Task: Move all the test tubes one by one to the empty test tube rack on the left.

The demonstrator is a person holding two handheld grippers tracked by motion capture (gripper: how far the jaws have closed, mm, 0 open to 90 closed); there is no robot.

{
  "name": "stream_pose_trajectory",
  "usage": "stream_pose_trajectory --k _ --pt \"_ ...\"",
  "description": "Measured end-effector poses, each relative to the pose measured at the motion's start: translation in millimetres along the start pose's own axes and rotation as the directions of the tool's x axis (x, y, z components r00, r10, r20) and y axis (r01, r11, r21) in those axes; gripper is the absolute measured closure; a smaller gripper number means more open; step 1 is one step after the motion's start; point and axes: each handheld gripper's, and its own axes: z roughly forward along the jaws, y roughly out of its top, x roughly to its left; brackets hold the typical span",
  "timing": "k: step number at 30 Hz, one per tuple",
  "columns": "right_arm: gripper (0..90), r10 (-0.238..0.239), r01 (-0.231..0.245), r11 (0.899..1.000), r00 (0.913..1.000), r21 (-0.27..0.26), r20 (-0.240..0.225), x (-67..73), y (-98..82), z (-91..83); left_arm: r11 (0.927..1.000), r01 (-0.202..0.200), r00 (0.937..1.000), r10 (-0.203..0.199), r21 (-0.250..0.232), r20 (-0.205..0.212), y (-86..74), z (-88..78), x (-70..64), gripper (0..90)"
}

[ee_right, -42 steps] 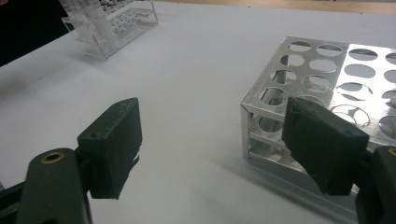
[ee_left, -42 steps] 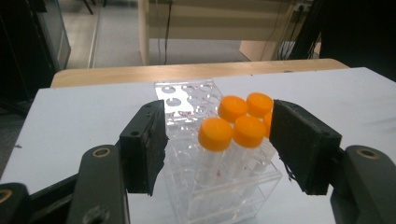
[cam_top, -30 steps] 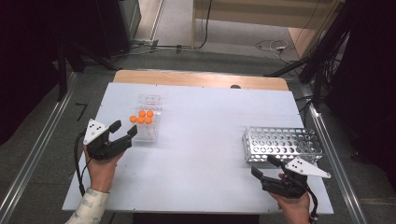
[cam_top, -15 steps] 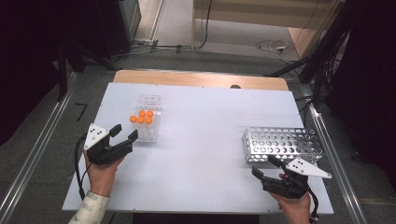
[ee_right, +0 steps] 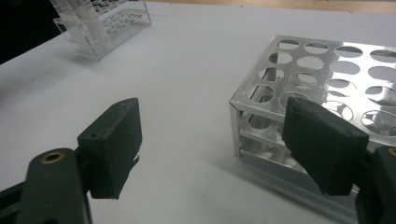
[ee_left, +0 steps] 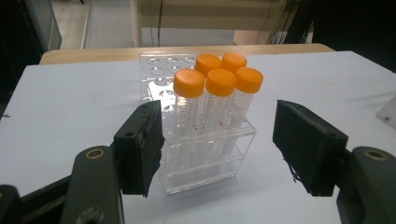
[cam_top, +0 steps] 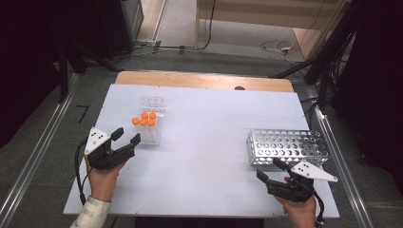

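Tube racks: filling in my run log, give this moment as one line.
left gripper: open, before clear rack | orange-capped tubes: five, racked | right gripper: open, beside metal rack

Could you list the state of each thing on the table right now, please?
Left gripper: open, empty, facing the clear rack.
Right gripper: open, empty, beside the metal rack.
Clear rack: upright, holding five tubes.
Tubes: upright, orange caps on.
Metal rack: upright, holes empty.

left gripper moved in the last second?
Yes. The left gripper, jaws open, has drawn back toward the person, away from the clear tube rack.
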Motion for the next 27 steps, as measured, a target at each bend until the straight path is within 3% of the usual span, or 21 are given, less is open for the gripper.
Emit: stream_pose_trajectory --k 27 --pt "18.4 0.014 -0.013 1.0 0.9991 -0.015 0.04 -12.2 -4.7 -14.0 0.9998 -0.005 1.0 0.005 0.022 0.001 -14.5 -12.0 -5.4 32.9"
